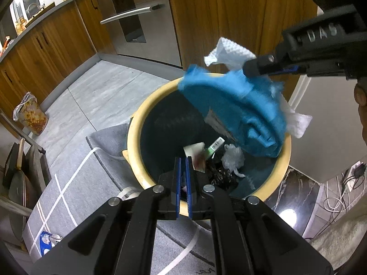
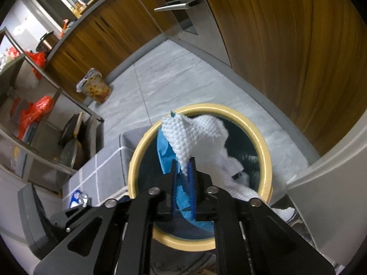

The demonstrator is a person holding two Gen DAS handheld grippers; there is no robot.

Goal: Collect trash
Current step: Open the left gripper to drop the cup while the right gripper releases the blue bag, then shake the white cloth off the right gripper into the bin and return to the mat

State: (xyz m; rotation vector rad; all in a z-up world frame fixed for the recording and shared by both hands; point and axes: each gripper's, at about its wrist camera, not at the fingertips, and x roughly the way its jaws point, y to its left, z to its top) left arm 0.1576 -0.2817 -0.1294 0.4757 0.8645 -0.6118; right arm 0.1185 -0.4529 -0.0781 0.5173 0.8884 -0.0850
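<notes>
Over the mouth of the yellow-rimmed bin [image 1: 135, 135], the right gripper [image 2: 183, 171] has its jaws clamped on a bundle of blue wrapper [image 1: 229, 105] and white paper towel [image 1: 231, 52]. From the left wrist view the bundle hangs below and to the left of those jaws, its long axis slanting down across the far right part of the opening, with the lowest blue fold just inside the rim. From the right wrist view the towel [image 2: 195, 133] stands up ahead of the fingertips while the blue sheet [image 2: 165, 151] trails down into the dark liner.

The deciding relation is vertical: nearly all of the bundle lies above the opening, not beside it, so letting go would likely drop it among the scraps already at the bottom, such as the barcoded tube [image 1: 215, 145] and the crumpled clear plastic [image 1: 234, 158]. One white corner [image 1: 298, 123] reaches past the right rim and might snag there.

The left gripper [image 1: 183, 174] sits at the near edge of the bin, jaws close together with a narrow gap and nothing clearly held, pointing into the bin. On the grey mat [image 1: 75, 197], a blue-and-white wrapper [image 1: 47, 240] lies to the left, nearer that gripper.
</notes>
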